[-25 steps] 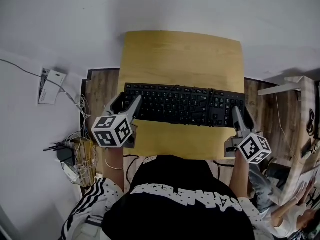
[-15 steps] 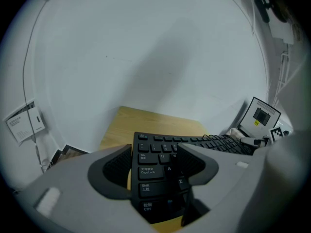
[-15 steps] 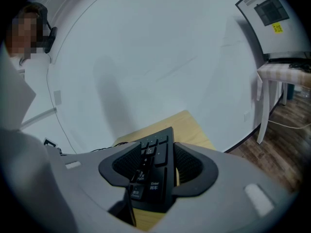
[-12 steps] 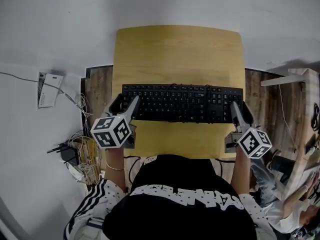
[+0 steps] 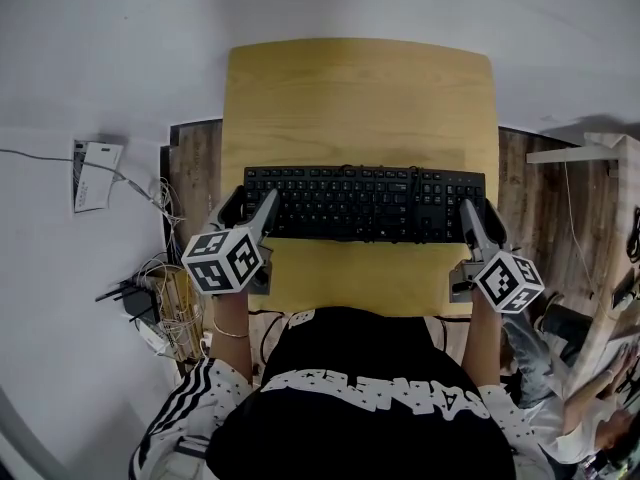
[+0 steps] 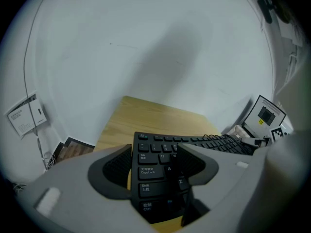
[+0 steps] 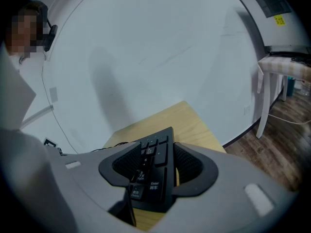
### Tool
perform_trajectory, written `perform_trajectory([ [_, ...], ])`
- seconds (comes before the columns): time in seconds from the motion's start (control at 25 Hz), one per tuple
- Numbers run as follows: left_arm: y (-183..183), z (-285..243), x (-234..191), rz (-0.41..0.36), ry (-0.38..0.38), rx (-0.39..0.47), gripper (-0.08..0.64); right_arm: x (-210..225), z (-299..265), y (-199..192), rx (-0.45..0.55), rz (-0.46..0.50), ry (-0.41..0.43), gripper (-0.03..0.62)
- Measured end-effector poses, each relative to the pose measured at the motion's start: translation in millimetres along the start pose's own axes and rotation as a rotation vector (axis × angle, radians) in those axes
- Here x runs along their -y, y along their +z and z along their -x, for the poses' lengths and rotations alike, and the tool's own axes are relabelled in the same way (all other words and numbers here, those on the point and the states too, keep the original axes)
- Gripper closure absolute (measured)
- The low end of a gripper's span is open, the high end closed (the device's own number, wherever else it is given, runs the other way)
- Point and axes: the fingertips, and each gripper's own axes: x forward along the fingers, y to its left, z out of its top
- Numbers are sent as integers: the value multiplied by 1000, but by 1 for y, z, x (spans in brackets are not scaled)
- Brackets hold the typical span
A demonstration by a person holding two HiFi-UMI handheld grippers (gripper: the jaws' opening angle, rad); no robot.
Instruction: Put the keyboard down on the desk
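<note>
**Keyboard clamped at both ends over the tabletop**

The black keyboard (image 5: 365, 203) stretches crosswise over the 6 o'clock half of the pale wooden tabletop (image 5: 360, 88), its long side running from 9 to 3 o'clock and nearly spanning the tabletop's width. Whether its underside touches the wood cannot be told.

The left tongs (image 5: 252, 208) are clamped on the keyboard's 9 o'clock end. In the left gripper view the tongs (image 6: 154, 154) have one jaw on the outer edge beside the Caps Lock and Shift keys and the other pressed down among the letter keys.

The right tongs (image 5: 479, 222) are clamped on the 3 o'clock end. The right gripper view shows those tongs (image 7: 151, 152) closed across the number pad corner, with the Enter key between the jaws.

A thin cable (image 5: 380, 170) loops along the keyboard's 12 o'clock edge. On the floor at 9 o'clock of the tabletop lies a tangle of wires (image 5: 160, 293).
</note>
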Motion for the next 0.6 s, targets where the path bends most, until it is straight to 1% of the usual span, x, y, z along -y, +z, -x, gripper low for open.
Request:
perform_trajectory([
  [0.6, -16, -13, -3, 3, 16, -48, 285, 14, -7, -18, -47, -21, -24, 377],
])
